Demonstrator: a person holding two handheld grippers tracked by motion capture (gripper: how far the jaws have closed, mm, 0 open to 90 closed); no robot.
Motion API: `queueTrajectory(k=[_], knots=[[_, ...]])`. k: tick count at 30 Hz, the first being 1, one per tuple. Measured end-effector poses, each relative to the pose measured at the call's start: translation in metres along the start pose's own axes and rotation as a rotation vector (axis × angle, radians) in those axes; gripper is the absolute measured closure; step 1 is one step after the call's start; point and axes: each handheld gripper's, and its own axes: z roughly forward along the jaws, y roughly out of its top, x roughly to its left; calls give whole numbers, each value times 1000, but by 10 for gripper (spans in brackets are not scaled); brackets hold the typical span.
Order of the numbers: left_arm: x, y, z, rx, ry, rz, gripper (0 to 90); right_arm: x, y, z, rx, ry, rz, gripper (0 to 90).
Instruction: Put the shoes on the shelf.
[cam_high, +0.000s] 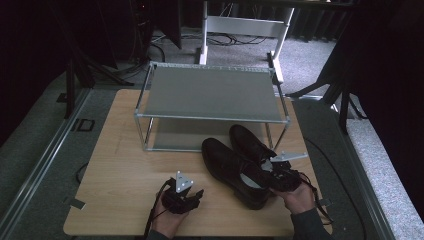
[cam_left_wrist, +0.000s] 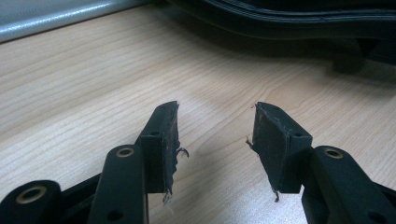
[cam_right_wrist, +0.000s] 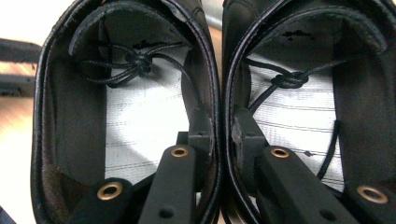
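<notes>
Both black shoes are clamped together by their inner walls in the right gripper, near the table's front right corner. At the front edge, the left gripper is held released over bare wood.

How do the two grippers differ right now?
The left gripper has its jaws spread wide with nothing between them; the right gripper is shut on the touching inner walls of the two shoes, one jaw inside each. The left gripper sits over bare table; the right one is at the shoes' heels. Both are black, hand-held tools.
</notes>
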Motion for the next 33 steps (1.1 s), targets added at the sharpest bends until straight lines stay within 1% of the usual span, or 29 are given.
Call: queueTrajectory(k=[3,5,6,8,10,13,17,21,25,30,33], knots=[[0,1,0,-4,2,-2,511,1,7,4,-14,6,6,807],[1,1,0,-5,2,-2,510,1,9,5,-16,6,9,807],[1,2,-1,-4,3,-2,511,2,13,8,-21,5,10,808],[1,2,-1,-5,4,-2,511,2,15,8,-24,5,10,807],[2,2,-1,-6,5,-5,511,3,21,12,-29,4,17,807],[2,2,-1,-9,7,-7,511,3,26,16,-32,8,30,807],[3,1,-2,-8,9,-6,511,3,30,20,-35,3,33,807],[4,1,-2,-8,10,-6,511,2,39,28,-43,1,60,807],[5,1,-3,-10,11,-10,511,3,46,34,-55,-13,73,807],[5,0,-4,-11,12,-12,511,4,53,39,-64,-20,85,807],[5,0,-3,-10,11,-12,511,5,58,45,-76,-33,101,807]])
